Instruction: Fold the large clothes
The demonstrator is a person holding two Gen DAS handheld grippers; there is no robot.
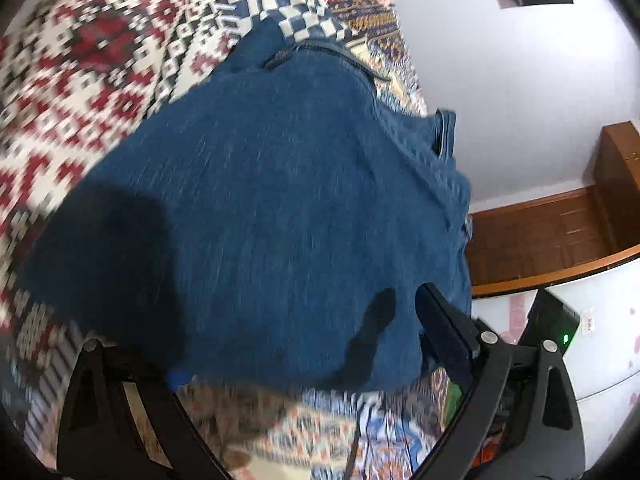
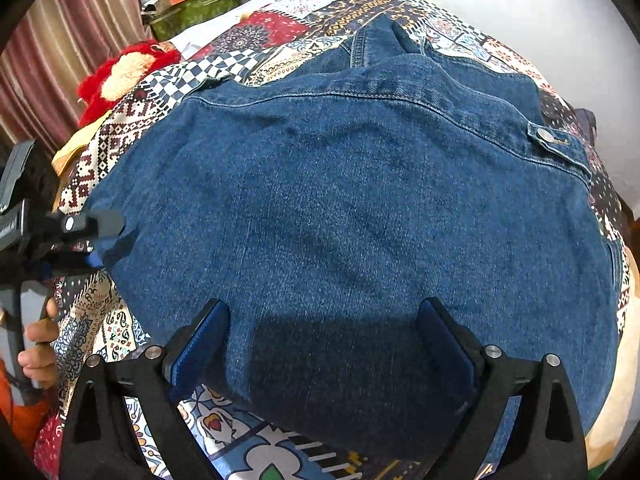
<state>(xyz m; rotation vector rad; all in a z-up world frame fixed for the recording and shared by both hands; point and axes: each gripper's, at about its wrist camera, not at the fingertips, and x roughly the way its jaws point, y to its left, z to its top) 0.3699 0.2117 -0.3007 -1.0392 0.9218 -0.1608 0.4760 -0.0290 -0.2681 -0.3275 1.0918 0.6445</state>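
**Denim jacket laid flat, fold only partly made**

A blue denim jacket [image 2: 352, 208] is seen spread back-side up across a patchwork bedspread [image 2: 132, 120], filling the middle of both wrist views. In the right wrist view the collar lies at twelve o'clock, a buttoned tab [image 2: 548, 136] at two o'clock, and the near hem at six o'clock. The broad back panel is smooth, which suggests the sleeves have already been tucked beneath, though that cannot be confirmed from what is shown.

The right gripper [image 2: 324, 344] is held just over the near hem with its fingers spread wide; cloth lies between them but is not pinched. The left gripper [image 2: 96, 236] is seen at nine o'clock in the right wrist view, at the jacket's side edge. In its own blurred view one finger [image 1: 444, 332] rests over the denim while the other is hidden under the cloth, so whether the edge is pinched cannot be told.

It is judged that the lengthwise folding into a compact stack is still to be done.
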